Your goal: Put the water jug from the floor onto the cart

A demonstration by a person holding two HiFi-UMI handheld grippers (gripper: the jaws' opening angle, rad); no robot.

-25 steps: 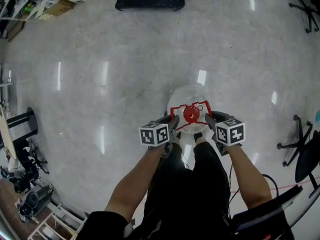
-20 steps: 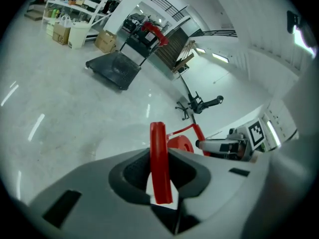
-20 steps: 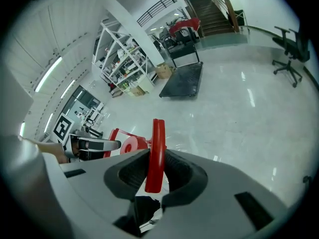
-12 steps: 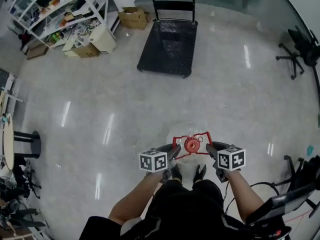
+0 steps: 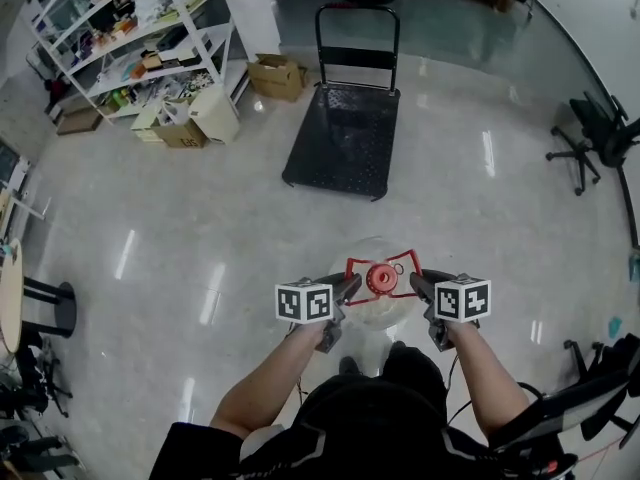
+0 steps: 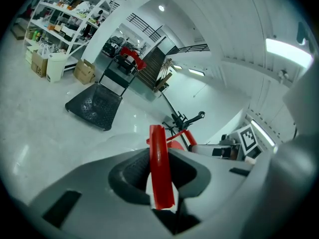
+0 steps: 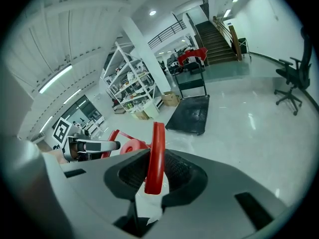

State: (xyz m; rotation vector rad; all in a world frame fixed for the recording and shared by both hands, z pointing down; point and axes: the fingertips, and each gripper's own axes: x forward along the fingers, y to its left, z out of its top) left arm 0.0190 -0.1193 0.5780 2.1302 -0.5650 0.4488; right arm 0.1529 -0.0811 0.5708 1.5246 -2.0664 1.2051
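Observation:
A clear water jug (image 5: 372, 303) with a red cap (image 5: 380, 278) and a red handle frame (image 5: 362, 266) hangs in the air in front of the person, off the floor. My left gripper (image 5: 345, 289) is shut on the left bar of the red handle (image 6: 160, 169), which runs between its dark pads. On the other side, my right gripper (image 5: 416, 286) is shut on the right bar (image 7: 155, 156). The black flat cart (image 5: 340, 138) with its upright push bar stands on the floor farther ahead; it also shows in both gripper views, cart (image 6: 94, 106) and cart (image 7: 192, 114).
White shelving (image 5: 130, 38) full of boxes stands at the far left, with cardboard boxes (image 5: 275, 76) beside the cart. An office chair (image 5: 590, 133) is at the right, a round table (image 5: 8, 298) at the left edge. Stairs (image 7: 219, 39) rise behind the cart.
Both grippers have risen with the jug, which has left the floor. The head view has tilted up, so the cart and the shelving now show in full.

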